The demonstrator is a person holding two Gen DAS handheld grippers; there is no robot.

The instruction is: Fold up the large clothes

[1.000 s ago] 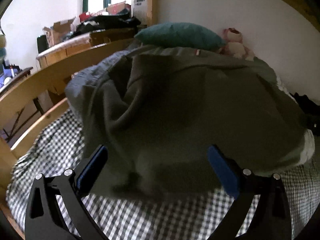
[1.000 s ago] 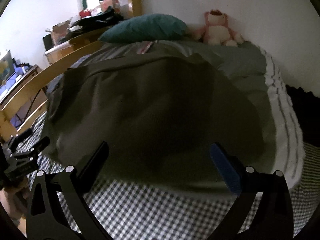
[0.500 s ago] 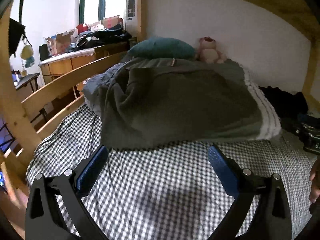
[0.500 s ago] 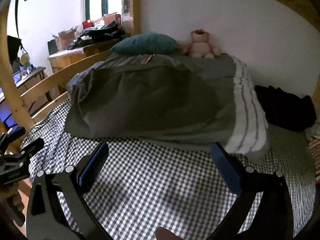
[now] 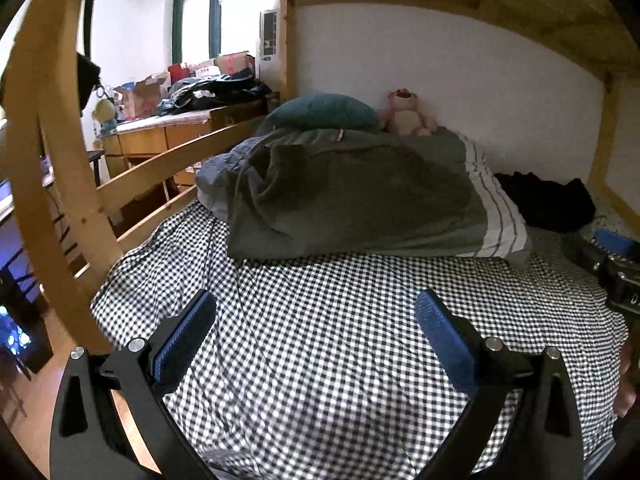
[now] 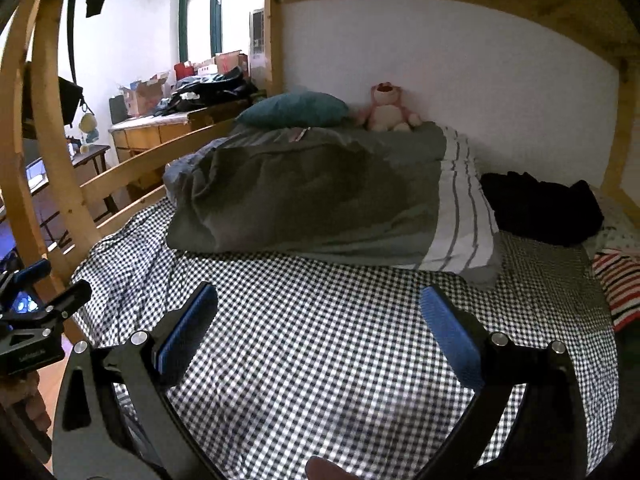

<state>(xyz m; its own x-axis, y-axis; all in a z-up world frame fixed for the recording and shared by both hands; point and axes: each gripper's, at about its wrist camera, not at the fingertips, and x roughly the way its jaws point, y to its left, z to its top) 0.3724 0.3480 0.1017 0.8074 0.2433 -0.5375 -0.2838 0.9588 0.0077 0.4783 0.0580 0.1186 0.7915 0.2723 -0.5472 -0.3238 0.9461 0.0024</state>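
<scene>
Left gripper [image 5: 316, 312]: fingers spread wide apart, nothing between them, held over the black-and-white checked sheet [image 5: 340, 344] in the lower half of the frame. Right gripper [image 6: 318, 308]: fingers likewise wide apart and empty, above the same sheet.

The grey-green quilt [image 5: 360, 200] lies folded in a thick bundle across the middle of the frame. Its long axis runs left to right across the bed, from the wooden side rail [image 5: 160, 168] toward the wall side. Its white striped band [image 5: 496, 216] forms the right-hand end; the rumpled, darker end faces left.

A teal pillow [image 5: 324, 112] and a pink plush bear [image 5: 408, 114] sit behind the quilt, against the white wall. A black garment [image 5: 548, 200] lies heaped right of the striped band.

The right wrist view alone shows a red-and-white striped cloth [image 6: 616, 280] at the right edge, and the left gripper's body at lower left. The left wrist view alone shows the right gripper at its right edge. The cluttered desk [image 5: 168, 132] appears upper left in both.
</scene>
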